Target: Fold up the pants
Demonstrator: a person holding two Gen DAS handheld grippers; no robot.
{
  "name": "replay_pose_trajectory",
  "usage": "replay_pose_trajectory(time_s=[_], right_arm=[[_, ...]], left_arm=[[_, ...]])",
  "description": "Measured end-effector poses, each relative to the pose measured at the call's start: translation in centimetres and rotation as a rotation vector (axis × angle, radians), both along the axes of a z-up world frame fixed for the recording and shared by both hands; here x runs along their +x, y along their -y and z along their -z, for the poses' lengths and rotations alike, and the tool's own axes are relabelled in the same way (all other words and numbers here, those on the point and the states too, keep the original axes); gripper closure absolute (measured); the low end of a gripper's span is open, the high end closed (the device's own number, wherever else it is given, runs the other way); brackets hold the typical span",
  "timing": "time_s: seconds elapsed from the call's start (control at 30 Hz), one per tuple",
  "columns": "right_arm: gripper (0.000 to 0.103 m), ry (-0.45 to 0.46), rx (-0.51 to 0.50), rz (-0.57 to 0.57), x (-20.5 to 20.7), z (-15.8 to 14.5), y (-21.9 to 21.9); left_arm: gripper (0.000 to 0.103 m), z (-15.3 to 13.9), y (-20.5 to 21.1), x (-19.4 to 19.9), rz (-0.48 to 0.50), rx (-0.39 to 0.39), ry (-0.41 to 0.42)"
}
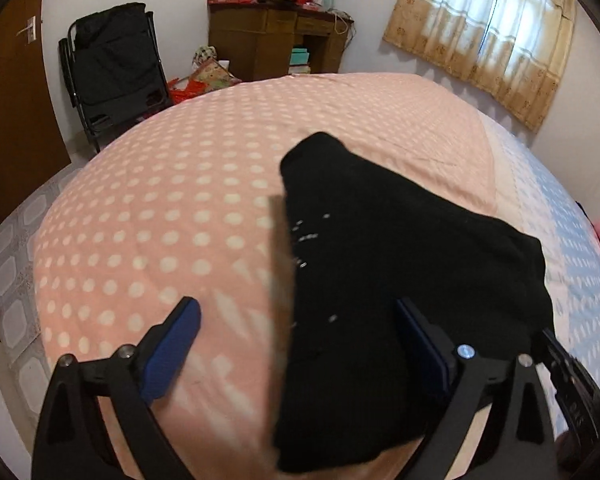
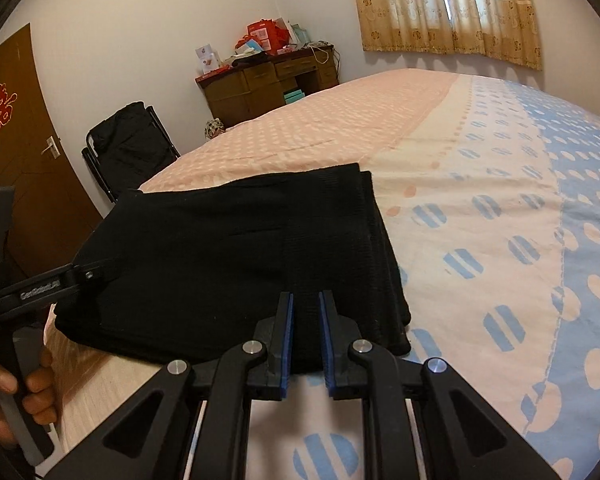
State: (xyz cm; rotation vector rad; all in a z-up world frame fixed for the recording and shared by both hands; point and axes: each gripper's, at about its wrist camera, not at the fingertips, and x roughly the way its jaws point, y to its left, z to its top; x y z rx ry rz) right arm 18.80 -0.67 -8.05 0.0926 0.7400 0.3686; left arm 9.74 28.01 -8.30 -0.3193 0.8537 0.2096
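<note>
Black pants [image 2: 236,264] lie folded into a compact stack on the bed [image 2: 480,208], resting on the pink dotted part of the bedspread near its border with the blue dotted part. In the left wrist view the left gripper [image 1: 296,344] has its blue-padded fingers [image 1: 172,354] spread wide: one is over bare pink bedspread, the other over the pants [image 1: 380,280], with the near left edge of the fabric lying between them; the picture is blurred there, and no pinch is visible. In the right wrist view the right gripper [image 2: 306,340] has its fingers [image 2: 287,340] drawn close together with a narrow gap remaining, their tips over the near edge of the pants; whether cloth is caught between them cannot be told. The left gripper [image 2: 80,276] appears at the left margin of that view, held by a hand [image 2: 16,392]. Beyond the bed stand a wooden desk [image 2: 260,84] piled with boxes, a black folding chair [image 2: 132,144], a brown door [image 2: 20,140] and a curtained window [image 2: 452,8].
</note>
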Motion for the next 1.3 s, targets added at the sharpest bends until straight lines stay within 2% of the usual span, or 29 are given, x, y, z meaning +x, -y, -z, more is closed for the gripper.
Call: replay_pose_trajectory(time_s=[0.13,0.2,0.27,0.33,0.43,0.53,0.6,0.63,0.7,0.73,0.77,0.87,0.97,1.07,1.13,1.2,1.23,1.3], right_arm=[[0.089,0.005,-0.006,0.0,-0.2,-0.2,-0.2],[0.089,0.019,-0.002,0.003,-0.6,-0.9,0.0],[0.089,0.081,-0.005,0.026,-1.6,-2.2,0.2],[0.089,0.146,0.001,0.009,-2.8,-3.6,-0.3],[0.089,0.156,0.002,-0.071,-3.8,-4.3,-2.2],[0.089,0.074,0.019,-0.118,-3.8,-2.5,-3.5],[0.089,-0.04,0.025,-0.106,-3.0,0.1,-3.6],[0.089,-0.069,0.039,-0.099,-2.8,0.9,-3.4],[0.089,-0.073,0.109,-0.089,-2.9,1.1,-2.4],[0.089,-0.088,0.119,-0.089,-2.7,1.0,-2.3],[0.089,-0.104,0.126,-0.093,-2.5,1.1,-2.2],[0.089,-0.106,0.113,-0.089,-2.7,1.0,-2.3],[0.089,-0.106,0.143,-0.058,-3.5,0.4,-2.1],[0.088,-0.052,0.199,-0.018,-5.6,-1.2,-0.9],[0.078,-0.029,0.197,0.003,-6.6,-2.0,-0.6],[0.046,-0.008,0.184,0.02,-7.7,-2.7,-0.4],[0.041,0.001,0.179,0.029,-8.1,-3.1,-0.5],[0.039,0.031,0.185,0.042,-9.4,-3.9,0.0]], left_arm=[[0.004,-1.2,-1.0,-3.0,-0.027,-0.043,0.002],[0.005,-2.5,-1.0,-4.7,-0.064,0.021,0.038],[0.005,-3.5,-1.2,-5.5,-0.087,0.104,0.074],[0.005,-4.3,-1.5,-5.5,-0.091,0.128,0.11],[0.006,-5.1,-0.4,-4.0,-0.01,0.073,0.176],[0.006,-5.4,2.1,-2.4,0.145,0.016,0.258],[0.008,-4.2,3.5,-0.6,0.197,0.006,0.224],[0.01,-3.7,3.5,-0.2,0.202,-0.005,0.194],[0.012,-1.1,3.2,1.0,0.179,-0.035,0.084],[0.014,0.1,3.1,1.5,0.168,0.003,0.055],[0.012,0.3,3.4,1.2,0.172,0.059,0.067],[0.012,0.1,4.1,1.2,0.188,0.118,0.036],[0.011,-0.4,3.7,0.9,0.15,0.11,0.013],[0.009,-0.9,2.9,-0.3,0.088,0.098,-0.001],[0.009,-1.3,2.9,-1.8,0.064,0.103,0.021],[0.007,-1.8,3.2,-3.1,0.046,0.144,0.046],[0.007,-2.1,3.5,-3.8,0.039,0.176,0.057],[0.006,-2.6,4.3,-5.3,0.037,0.249,0.084]])
